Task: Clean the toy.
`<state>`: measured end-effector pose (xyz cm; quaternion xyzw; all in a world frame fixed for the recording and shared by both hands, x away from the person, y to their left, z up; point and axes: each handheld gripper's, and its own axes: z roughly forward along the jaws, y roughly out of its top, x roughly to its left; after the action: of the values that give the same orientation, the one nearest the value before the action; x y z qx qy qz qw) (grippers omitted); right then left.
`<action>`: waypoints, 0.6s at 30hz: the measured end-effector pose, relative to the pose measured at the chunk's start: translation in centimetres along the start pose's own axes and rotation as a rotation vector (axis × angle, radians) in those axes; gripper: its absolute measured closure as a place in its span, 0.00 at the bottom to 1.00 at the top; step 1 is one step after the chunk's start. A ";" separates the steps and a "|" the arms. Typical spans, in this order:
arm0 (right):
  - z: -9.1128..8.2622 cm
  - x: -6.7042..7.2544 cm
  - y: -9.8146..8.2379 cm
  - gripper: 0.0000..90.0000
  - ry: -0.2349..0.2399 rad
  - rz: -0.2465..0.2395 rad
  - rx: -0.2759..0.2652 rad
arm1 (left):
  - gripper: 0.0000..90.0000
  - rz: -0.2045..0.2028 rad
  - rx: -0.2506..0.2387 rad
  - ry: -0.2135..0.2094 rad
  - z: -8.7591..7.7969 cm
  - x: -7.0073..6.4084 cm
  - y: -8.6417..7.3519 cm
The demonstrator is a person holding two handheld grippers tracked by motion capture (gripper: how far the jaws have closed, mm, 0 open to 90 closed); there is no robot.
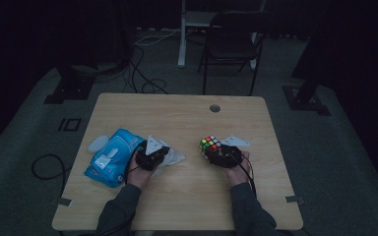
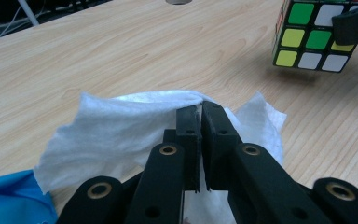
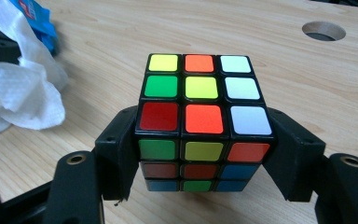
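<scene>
A scrambled colour cube is clamped at its two sides by my right gripper, shut on it and holding it just above the wooden table. In the high view the cube is right of centre with the right gripper behind it. My left gripper is shut on a fold of a white wipe that lies crumpled on the table. In the high view the left gripper is left of centre, with the wipe by its tips. The cube hangs to the wipe's right.
A blue pack of wipes lies left of the left gripper, a pale oval piece beside it. The table has a round cable hole near its far edge. A dark chair stands beyond the table, among floor cables.
</scene>
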<state>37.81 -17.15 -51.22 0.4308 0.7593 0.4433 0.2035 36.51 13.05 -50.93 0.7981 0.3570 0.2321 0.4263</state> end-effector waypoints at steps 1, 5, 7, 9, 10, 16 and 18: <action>0.1 0.0 -0.1 0.38 -0.001 -0.004 0.002 | 0.97 0.000 0.001 0.001 0.0 0.0 0.0; 0.2 0.1 -0.2 0.38 -0.009 -0.016 0.008 | 0.96 -0.003 0.009 0.010 -0.1 0.2 -0.3; 0.3 0.2 -0.3 0.38 -0.016 -0.024 0.015 | 0.96 -0.010 0.013 0.014 -0.2 0.3 -0.4; 0.4 0.2 -0.5 0.38 -0.019 -0.024 0.017 | 0.96 -0.014 0.016 0.019 -0.2 0.3 -0.6; 0.4 0.2 -0.6 0.38 -0.022 -0.025 0.021 | 0.95 -0.012 0.021 0.020 -0.2 0.4 -0.7; 0.7 0.3 -1.0 0.38 -0.042 -0.039 0.025 | 0.94 -0.018 0.038 0.027 -0.2 0.4 -1.2; 0.8 0.3 -1.1 0.38 -0.046 -0.040 0.029 | 0.94 -0.022 0.039 0.029 -0.2 0.4 -1.4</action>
<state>37.64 -16.78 -52.54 0.4285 0.7693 0.4180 0.2233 36.13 14.01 -51.95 0.7990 0.3763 0.2321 0.4077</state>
